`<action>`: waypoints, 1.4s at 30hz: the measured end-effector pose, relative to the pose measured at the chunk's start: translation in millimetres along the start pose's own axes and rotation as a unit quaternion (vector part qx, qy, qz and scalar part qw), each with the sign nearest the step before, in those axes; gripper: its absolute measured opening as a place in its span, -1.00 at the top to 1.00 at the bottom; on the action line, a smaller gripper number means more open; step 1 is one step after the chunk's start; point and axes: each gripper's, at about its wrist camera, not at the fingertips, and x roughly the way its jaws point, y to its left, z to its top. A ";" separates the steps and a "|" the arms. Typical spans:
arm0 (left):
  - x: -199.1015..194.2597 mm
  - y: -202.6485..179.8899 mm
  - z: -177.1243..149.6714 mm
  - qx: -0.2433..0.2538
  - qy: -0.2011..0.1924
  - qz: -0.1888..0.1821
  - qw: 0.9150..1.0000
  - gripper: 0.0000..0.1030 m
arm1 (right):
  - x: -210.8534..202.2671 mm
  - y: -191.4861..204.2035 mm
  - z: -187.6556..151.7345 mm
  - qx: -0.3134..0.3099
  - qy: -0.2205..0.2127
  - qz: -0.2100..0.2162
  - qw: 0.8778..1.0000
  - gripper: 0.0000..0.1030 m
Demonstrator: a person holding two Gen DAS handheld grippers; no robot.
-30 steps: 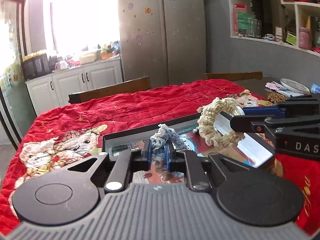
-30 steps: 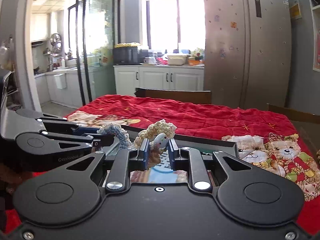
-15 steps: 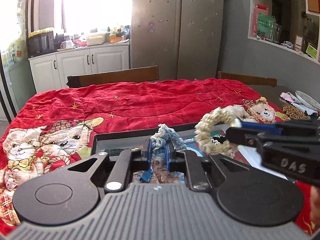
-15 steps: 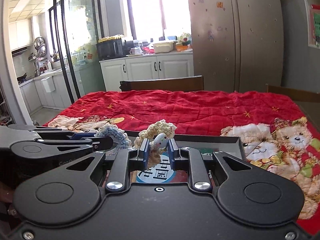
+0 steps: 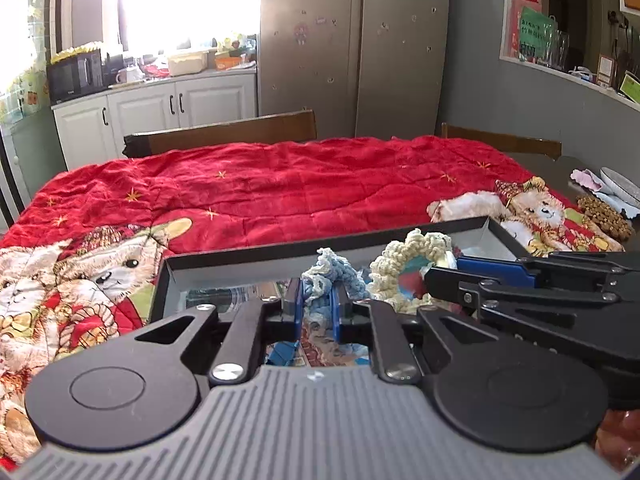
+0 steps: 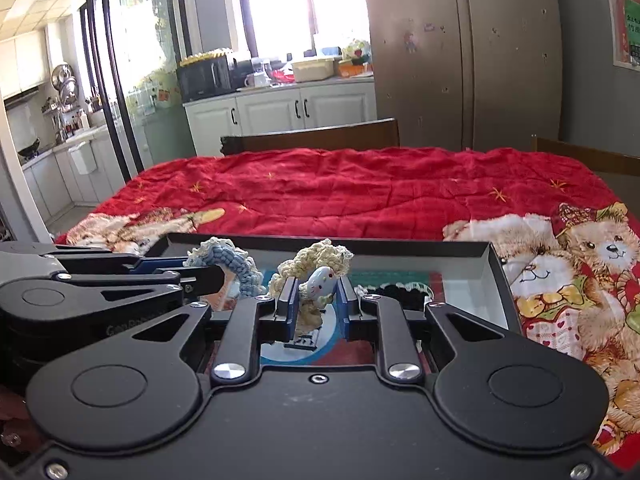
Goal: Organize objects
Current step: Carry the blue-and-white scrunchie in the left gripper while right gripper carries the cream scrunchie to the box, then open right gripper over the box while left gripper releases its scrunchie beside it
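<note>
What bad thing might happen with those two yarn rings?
1. The left tongs and right tongs sit close together over the black box, so they might bump.
2. The blue ring and cream ring are pinched only at an edge; either may slip or snag the other.

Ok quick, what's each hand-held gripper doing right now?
Left hand-held gripper: closed on the blue crocheted piece.
Right hand-held gripper: closed on the cream crocheted ring, over the black tray.

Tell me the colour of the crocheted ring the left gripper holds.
Light blue crocheted ring, clearest in the left wrist view.
</note>
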 end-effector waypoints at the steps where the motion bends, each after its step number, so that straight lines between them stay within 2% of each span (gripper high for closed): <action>1: 2.1 0.8 -0.8 0.000 0.003 0.000 1.000 0.66 | 2.3 -0.6 -1.0 0.001 0.002 0.000 1.000 0.63; 28: 26.8 -1.0 -9.1 0.014 0.036 0.009 0.999 0.64 | 20.0 -9.2 -7.2 0.015 0.030 0.001 0.999 0.62; 31: 28.0 -1.2 -9.8 0.015 0.038 0.011 0.999 0.57 | 22.2 -10.9 -6.9 0.020 0.036 0.003 0.999 0.62; 39: 28.5 -3.3 -10.4 0.021 0.042 0.015 0.999 0.21 | 25.4 -11.7 -6.5 0.024 0.047 0.005 0.999 0.59; 42: 27.5 -4.0 -10.4 0.022 0.041 0.017 0.999 0.20 | 26.0 -12.7 -6.5 0.027 0.050 0.005 0.998 0.57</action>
